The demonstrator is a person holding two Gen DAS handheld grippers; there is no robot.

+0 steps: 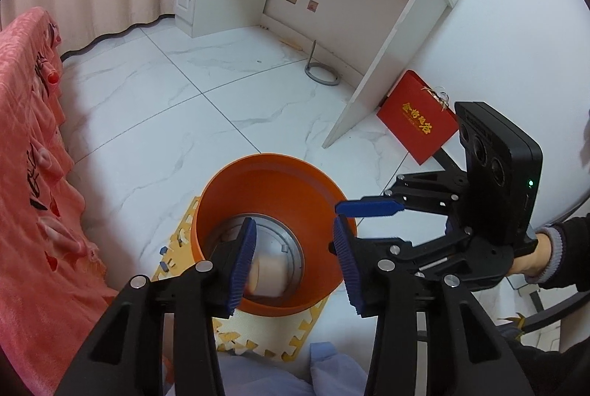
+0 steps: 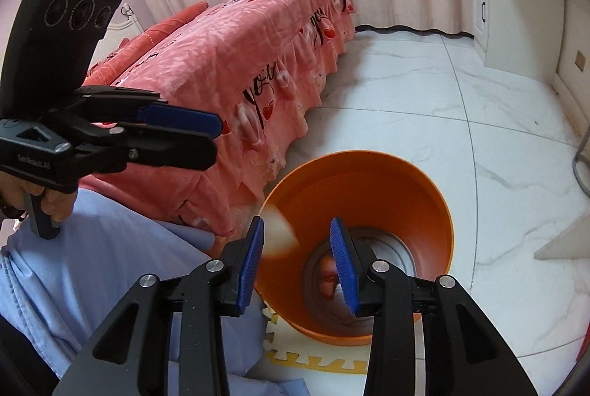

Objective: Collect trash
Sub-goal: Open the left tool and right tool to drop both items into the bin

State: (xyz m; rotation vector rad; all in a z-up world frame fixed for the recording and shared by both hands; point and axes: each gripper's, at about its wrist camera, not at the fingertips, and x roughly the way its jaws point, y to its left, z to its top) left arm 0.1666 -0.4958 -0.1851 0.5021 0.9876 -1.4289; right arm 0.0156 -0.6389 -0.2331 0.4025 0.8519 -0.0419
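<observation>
Both tongs over the orange bin [image 1: 273,174], left tongs [image 1: 295,263] and right tongs [image 2: 300,263] parted, gripping nothing; pale blurred scraps [image 1: 267,272] between each pair.

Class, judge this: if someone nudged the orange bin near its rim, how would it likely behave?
The orange bin looks thin-walled plastic, so probably light and easily slid on the foam mat. Its mouth flares wider than its base, so a rim push might tip it. It holds little, adding scant weight.
</observation>
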